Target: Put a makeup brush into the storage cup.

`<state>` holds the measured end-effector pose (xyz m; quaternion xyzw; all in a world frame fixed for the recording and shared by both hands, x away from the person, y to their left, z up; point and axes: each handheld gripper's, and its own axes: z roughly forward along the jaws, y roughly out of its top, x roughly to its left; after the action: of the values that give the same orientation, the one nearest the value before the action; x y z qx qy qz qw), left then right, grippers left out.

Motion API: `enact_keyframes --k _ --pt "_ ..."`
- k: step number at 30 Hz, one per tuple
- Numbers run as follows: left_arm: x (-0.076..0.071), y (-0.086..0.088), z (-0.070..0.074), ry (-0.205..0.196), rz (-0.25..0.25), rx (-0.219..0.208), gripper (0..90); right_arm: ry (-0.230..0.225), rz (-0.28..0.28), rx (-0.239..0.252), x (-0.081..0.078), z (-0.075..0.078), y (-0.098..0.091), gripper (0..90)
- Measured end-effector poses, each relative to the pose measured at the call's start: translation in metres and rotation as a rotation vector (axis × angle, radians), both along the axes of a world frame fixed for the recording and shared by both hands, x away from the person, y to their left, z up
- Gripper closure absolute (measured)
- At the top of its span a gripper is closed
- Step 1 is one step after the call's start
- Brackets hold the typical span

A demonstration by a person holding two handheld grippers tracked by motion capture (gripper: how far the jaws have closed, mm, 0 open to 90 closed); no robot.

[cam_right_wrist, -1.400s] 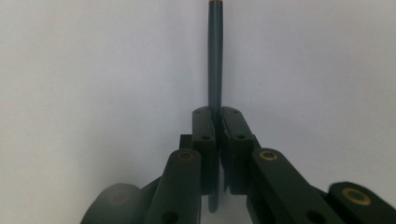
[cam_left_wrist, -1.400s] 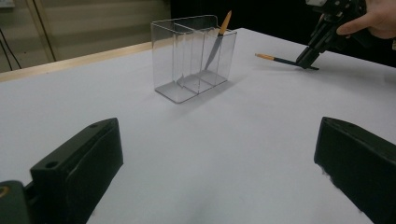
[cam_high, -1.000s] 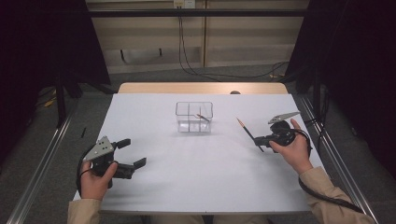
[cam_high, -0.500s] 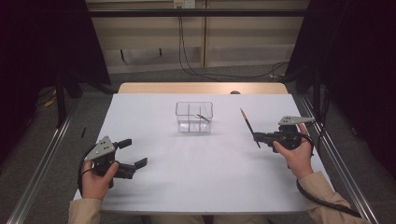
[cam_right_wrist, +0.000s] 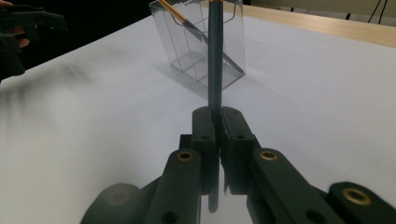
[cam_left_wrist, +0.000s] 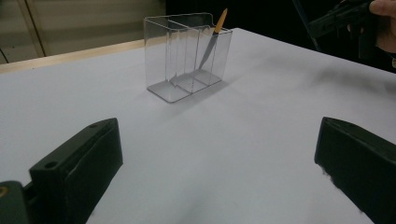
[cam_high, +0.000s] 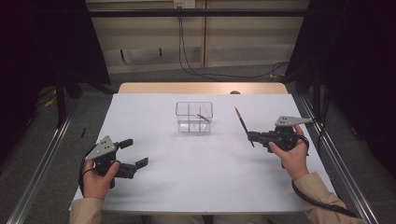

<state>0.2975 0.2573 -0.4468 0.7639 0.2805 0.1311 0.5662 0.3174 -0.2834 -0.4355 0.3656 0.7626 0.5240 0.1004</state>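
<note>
- The right gripper (cam_high: 252,136), at the table's (cam_high: 196,182) three o'clock, has its jaws clenched on a dark pencil (cam_high: 243,126).
- The right gripper view shows this pencil (cam_right_wrist: 215,56) rising toward twelve o'clock before the clear box (cam_right_wrist: 224,56).
- The left gripper (cam_high: 136,154), at eight o'clock, is released and empty.
- The left gripper view shows another pencil (cam_left_wrist: 212,39) leaning inside the box (cam_left_wrist: 187,56).

A white rectangular tabletop (cam_high: 196,186) fills the middle of the high view, with a light wooden strip (cam_high: 203,87) along its far edge. Behind it stands a beige panelled wall (cam_high: 205,42), crossed by a dark horizontal bar (cam_high: 140,13), and black cables (cam_high: 187,56) hang down it onto the grey floor (cam_high: 51,140). Black curtains (cam_high: 42,42) darken both sides. Metal rails (cam_high: 37,172) run along the floor beside the table.
</note>
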Motion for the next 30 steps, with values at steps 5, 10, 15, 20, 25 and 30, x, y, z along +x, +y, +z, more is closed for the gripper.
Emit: enact_keyframes --k 5,10,15,20,25,30 --pt "0.001 -0.003 0.000 0.003 0.001 -0.011 0.7 -0.016 0.015 0.019 -0.001 0.003 0.003 85.0" --pt "0.003 -0.006 0.000 0.004 -0.006 -0.022 0.7 -0.032 0.038 0.043 -0.003 0.007 0.009 85.0" --pt "0.004 -0.009 0.001 0.006 -0.007 -0.028 0.7 -0.046 0.067 0.055 -0.005 0.010 0.017 85.0" --pt "0.007 -0.010 0.002 0.004 -0.013 -0.032 0.6 -0.061 0.090 0.058 -0.006 0.013 0.023 85.0" --pt "0.009 -0.013 0.003 0.008 -0.014 -0.039 0.6 -0.062 0.113 0.066 -0.007 0.013 0.029 84.9" --pt "0.010 -0.016 0.004 0.006 -0.018 -0.042 0.6 -0.070 0.129 0.073 -0.008 0.013 0.035 85.0"
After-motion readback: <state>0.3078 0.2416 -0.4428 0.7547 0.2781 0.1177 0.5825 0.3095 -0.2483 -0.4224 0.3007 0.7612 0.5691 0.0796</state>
